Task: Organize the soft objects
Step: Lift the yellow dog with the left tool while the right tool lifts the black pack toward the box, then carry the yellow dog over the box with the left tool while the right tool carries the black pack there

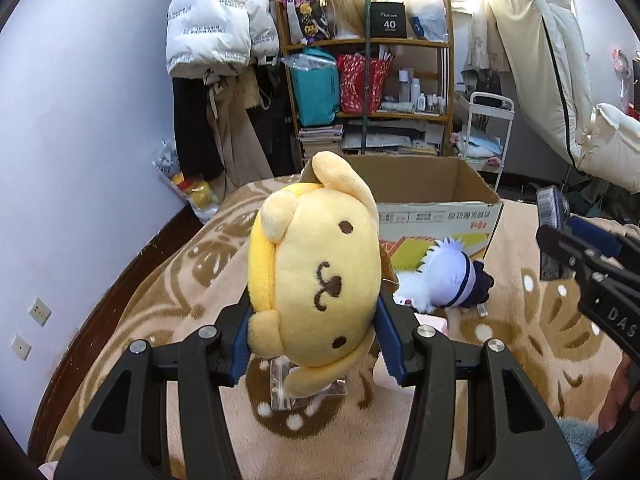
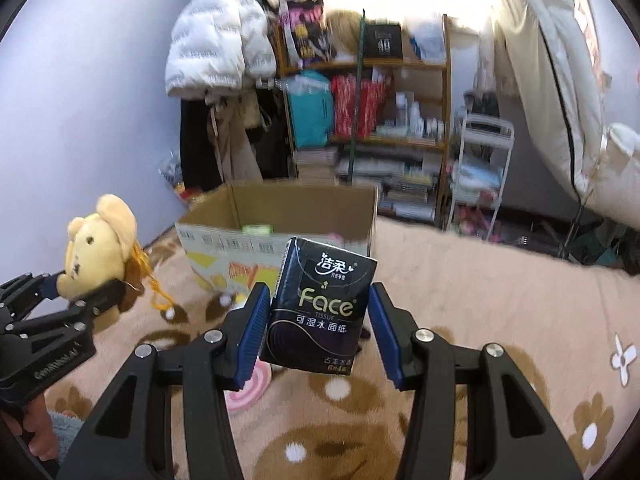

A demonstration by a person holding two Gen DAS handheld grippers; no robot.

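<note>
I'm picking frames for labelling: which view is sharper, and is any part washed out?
Left wrist view: crisp, yellow plush sharp; window above the shelf blown out. Right wrist view: shelf and cardboard box motion-smeared, tissue pack readable; same glare on top. Both bend at the edges.

Left gripper (image 1: 316, 332): plush dog (image 1: 316, 280) between pads, lifted above blanket (image 1: 160, 300). Ahead of it: cardboard box (image 1: 440, 216), open top, resting on blanket. Ahead-right, between gripper and box: plush doll (image 1: 448, 280) lying on blanket against box front. Right gripper (image 2: 316, 332): tissue pack (image 2: 320, 304) upright between pads; box ahead, slightly left; left gripper far left. Behind box: shelf unit (image 1: 368, 80); hanging coats (image 1: 216, 32) left of shelf; trolley (image 1: 488, 136) right of shelf.
</note>
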